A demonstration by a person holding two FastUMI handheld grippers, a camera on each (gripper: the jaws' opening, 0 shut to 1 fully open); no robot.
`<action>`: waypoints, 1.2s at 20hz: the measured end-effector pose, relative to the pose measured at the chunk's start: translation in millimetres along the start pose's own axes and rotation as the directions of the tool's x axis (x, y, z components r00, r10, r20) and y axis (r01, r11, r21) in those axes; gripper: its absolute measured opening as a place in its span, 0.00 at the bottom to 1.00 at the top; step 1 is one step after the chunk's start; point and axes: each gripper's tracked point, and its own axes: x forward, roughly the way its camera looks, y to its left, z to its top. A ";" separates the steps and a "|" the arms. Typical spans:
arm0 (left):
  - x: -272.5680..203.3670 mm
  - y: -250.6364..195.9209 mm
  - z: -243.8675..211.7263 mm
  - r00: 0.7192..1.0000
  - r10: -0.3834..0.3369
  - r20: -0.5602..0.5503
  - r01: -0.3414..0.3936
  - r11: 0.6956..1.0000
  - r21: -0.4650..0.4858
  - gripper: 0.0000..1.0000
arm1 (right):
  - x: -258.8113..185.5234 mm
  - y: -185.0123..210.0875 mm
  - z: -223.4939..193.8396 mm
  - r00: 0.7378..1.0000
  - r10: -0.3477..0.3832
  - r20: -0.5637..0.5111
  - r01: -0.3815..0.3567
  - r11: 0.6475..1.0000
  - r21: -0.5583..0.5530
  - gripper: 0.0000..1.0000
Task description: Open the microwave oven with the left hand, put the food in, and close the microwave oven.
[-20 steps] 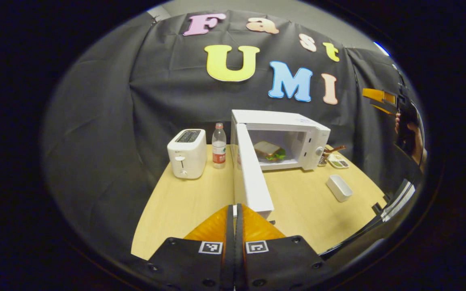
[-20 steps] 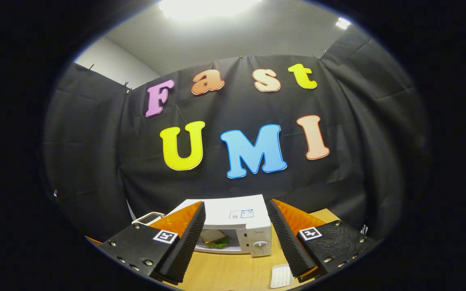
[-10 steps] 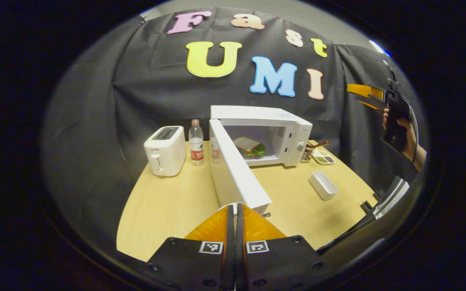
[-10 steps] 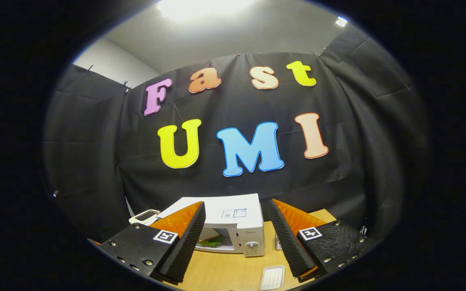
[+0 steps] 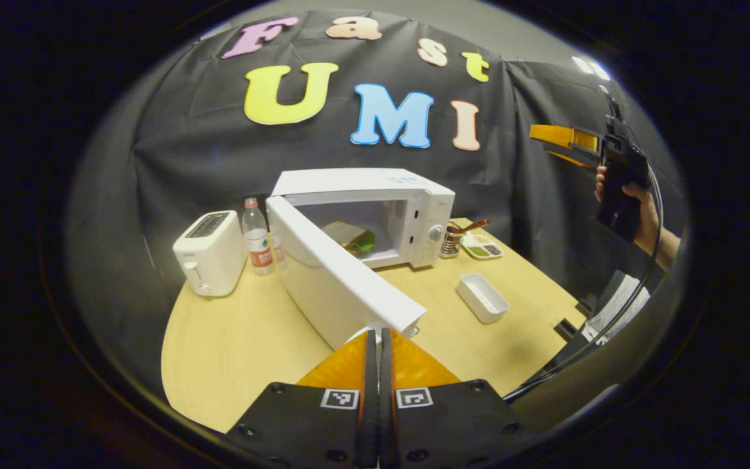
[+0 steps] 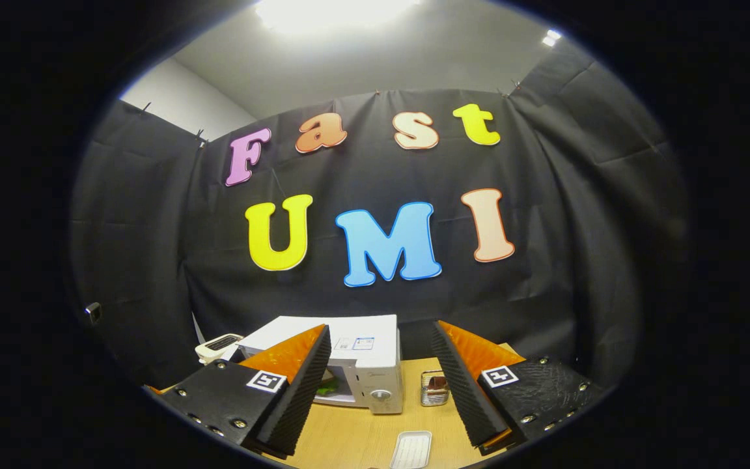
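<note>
The white microwave [image 5: 375, 189] stands at the back of the wooden table [image 5: 245, 345]. Its door [image 5: 333, 283] is swung partway out towards me. A sandwich [image 5: 352, 238] with green leaves lies inside the cavity. My left gripper [image 5: 379, 345] is shut, with its tips right behind the door's free edge and nothing between them. In the left gripper view my right gripper [image 5: 560, 140] is held high at the far right by a hand [image 5: 625, 195]. In its own view the right gripper [image 6: 381, 378] stands open and empty above the microwave [image 6: 365, 361].
A white toaster [image 5: 209, 251] and a water bottle [image 5: 256, 228] stand left of the microwave. A small white tray [image 5: 482, 298], a palette dish [image 5: 482, 249] and a metal holder [image 5: 451, 244] lie to its right. A black cable [image 5: 616, 312] hangs at the right.
The left gripper has swung leftwards behind the door's free edge, and the door has turned from edge-on towards the microwave. The right gripper stays raised and open, drifting slightly.
</note>
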 end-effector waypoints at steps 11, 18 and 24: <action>73.8 -54.5 36.5 0.992 -0.128 0.016 0.128 0.991 0.031 0.07 | -10.5 -52.5 1.8 0.995 -0.101 -0.006 0.101 0.995 0.007 0.93; 119.1 -77.5 63.9 0.983 -0.177 0.037 0.176 0.984 0.029 0.07 | -7.0 -79.3 0.4 0.989 -0.146 -0.024 0.146 0.989 0.006 0.93; 155.0 -89.2 81.1 0.979 -0.198 0.040 0.197 0.980 0.034 0.07 | -4.9 -103.6 0.7 0.982 -0.187 -0.033 0.187 0.982 -0.003 0.93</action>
